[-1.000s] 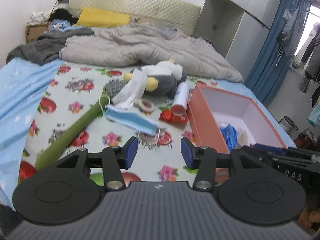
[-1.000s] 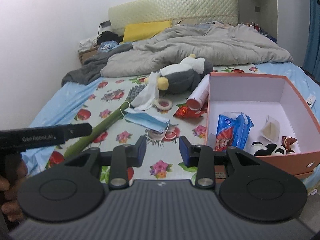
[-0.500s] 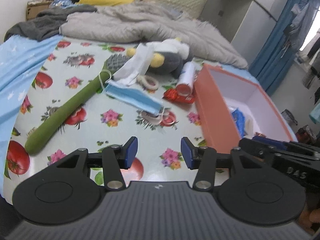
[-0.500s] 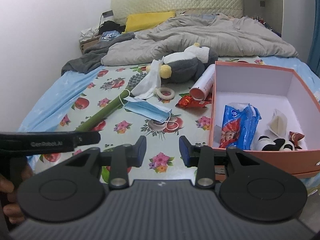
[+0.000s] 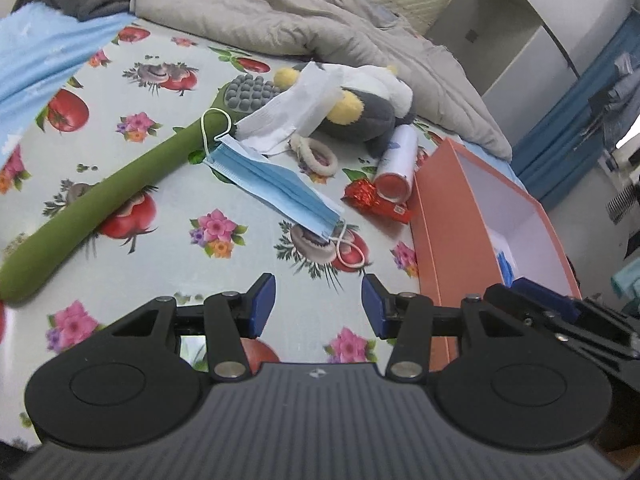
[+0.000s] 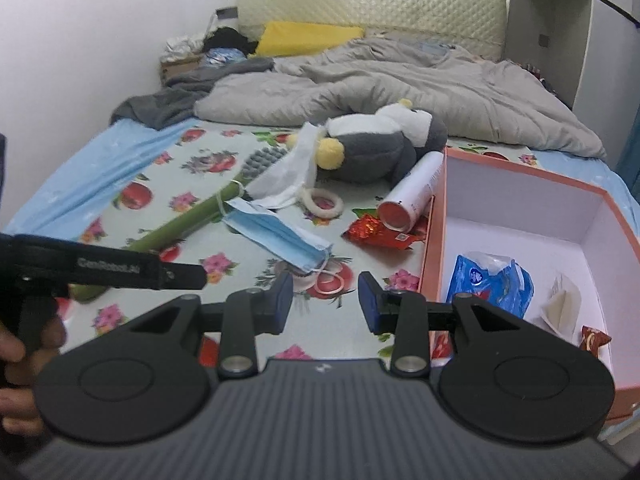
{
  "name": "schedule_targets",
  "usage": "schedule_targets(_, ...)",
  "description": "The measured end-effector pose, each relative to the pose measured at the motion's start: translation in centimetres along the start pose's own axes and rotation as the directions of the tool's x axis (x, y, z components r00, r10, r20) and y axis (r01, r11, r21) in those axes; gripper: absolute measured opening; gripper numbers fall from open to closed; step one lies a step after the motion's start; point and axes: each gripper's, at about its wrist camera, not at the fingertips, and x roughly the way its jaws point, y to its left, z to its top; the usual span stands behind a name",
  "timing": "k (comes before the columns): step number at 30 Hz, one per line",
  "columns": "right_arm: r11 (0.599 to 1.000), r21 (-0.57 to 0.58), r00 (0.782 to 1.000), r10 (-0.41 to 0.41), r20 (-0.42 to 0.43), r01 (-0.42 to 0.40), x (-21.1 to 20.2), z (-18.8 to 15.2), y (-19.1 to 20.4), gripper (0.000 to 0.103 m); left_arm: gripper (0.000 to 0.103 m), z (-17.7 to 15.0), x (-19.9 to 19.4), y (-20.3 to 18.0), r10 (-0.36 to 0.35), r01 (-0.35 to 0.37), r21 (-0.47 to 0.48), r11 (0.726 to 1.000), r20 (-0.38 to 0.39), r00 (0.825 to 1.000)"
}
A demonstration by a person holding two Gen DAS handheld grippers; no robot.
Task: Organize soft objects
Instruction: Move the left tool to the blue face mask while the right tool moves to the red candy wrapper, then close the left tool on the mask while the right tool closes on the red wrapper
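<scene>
Both claws empty, jaws part open: left gripper (image 5: 318,300), right gripper (image 6: 325,299). Orange box (image 6: 434,248) already holds a blue packet (image 6: 490,282) & a few bits. Left of box, still out: face mask (image 5: 276,188), red wrapper (image 5: 374,204), spray can (image 5: 396,162); further back, tissue (image 5: 296,114) & plush toy (image 5: 362,110). Most is left, I'd say.

Face mask (image 5: 276,186) on the bed (image 5: 168,248), between long massager (image 5: 100,200) and box (image 5: 448,216); plush toy (image 5: 368,108) behind it.

bare sheet (image 5: 248,264) ahead, face mask (image 5: 276,188) beyond, box wall (image 5: 436,240) rightward
</scene>
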Motion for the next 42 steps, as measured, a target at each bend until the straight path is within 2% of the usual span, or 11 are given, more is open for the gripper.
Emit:
schedule_targets(7,0.997,0.072,0.999,-0.037,-0.014,0.038,4.5,0.2,0.5,0.039,0.054,2.5,4.1,1.2,-0.052,0.052,-0.064,0.997,-0.008,0.999)
schedule_targets(11,0.990,0.107,0.996,-0.088,-0.034,0.091,7.9,-0.3,1.1,0.039,0.054,4.4,6.1,2.0,-0.103,0.104,-0.120,0.987,0.014,0.995)
schedule_targets(16,0.974,0.181,0.990,-0.135,-0.031,0.138,11.2,0.0,0.5,0.039,0.054,6.2,8.8,3.2,-0.125,0.127,-0.167,0.978,0.023,0.992)
schedule_targets(23,0.935,0.288,0.978,-0.200,-0.063,0.210,15.6,1.0,-1.0,0.039,0.052,7.4,13.0,7.3,-0.158,0.149,-0.324,0.934,-0.002,0.987)
schedule_targets(27,0.905,0.367,0.976,-0.192,-0.103,0.217,17.6,0.9,-2.0,0.039,0.051,7.5,14.5,7.8,-0.196,0.182,-0.356,0.916,-0.004,0.980)
schedule_targets(35,0.837,0.491,0.971,-0.214,-0.108,0.239,19.5,1.3,-3.3,0.039,0.041,7.4,17.4,7.7,-0.240,0.212,-0.429,0.878,-0.013,0.971)
schedule_targets(39,0.802,0.544,0.969,-0.218,-0.119,0.247,20.1,1.5,-3.8,0.039,0.035,7.1,18.2,7.3,-0.241,0.207,-0.444,0.872,-0.020,0.970)
schedule_targets(42,0.793,0.551,0.965,-0.227,-0.129,0.260,20.4,1.7,-3.7,0.039,0.032,6.7,18.6,6.7,-0.242,0.206,-0.440,0.874,-0.029,0.970)
